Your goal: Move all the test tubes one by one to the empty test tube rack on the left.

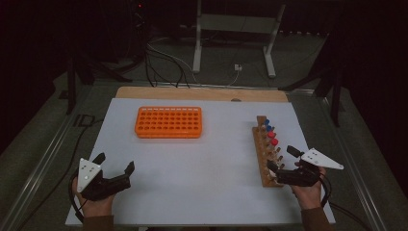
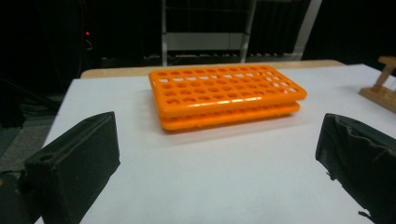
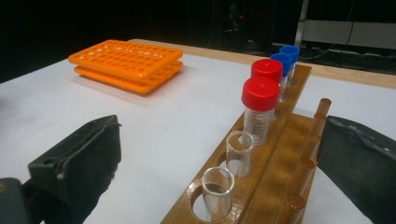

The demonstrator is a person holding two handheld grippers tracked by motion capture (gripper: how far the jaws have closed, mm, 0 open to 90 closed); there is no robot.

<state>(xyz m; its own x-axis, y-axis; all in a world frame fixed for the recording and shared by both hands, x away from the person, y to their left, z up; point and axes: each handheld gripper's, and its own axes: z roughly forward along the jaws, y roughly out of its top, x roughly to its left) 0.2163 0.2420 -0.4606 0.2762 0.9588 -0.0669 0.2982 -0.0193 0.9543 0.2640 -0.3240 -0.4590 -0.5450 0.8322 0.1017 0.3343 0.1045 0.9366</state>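
An orange tube rack (image 1: 168, 121) with many empty holes lies flat on the white table top (image 1: 211, 159), at the back left. At the right stands a wooden tube rack (image 1: 266, 153), running front to back. It holds two red-capped tubes (image 3: 260, 95), two blue-capped tubes (image 3: 283, 60) behind them, and two uncapped glass tubes (image 3: 239, 150) at its near end. My left gripper (image 1: 114, 162) rests open near the front left corner, facing the orange rack (image 2: 224, 93), nothing between its jaws. My right gripper (image 1: 281, 159) is open with the wooden rack's near end (image 3: 275, 172) between its jaws, the left jaw well apart.
A strip of bare wood (image 1: 202, 94) shows at the table's far edge. Behind it stand a white metal frame (image 1: 235, 29) and cables on the dark floor (image 1: 163, 62). A metal rail (image 1: 43, 154) runs along the left side.
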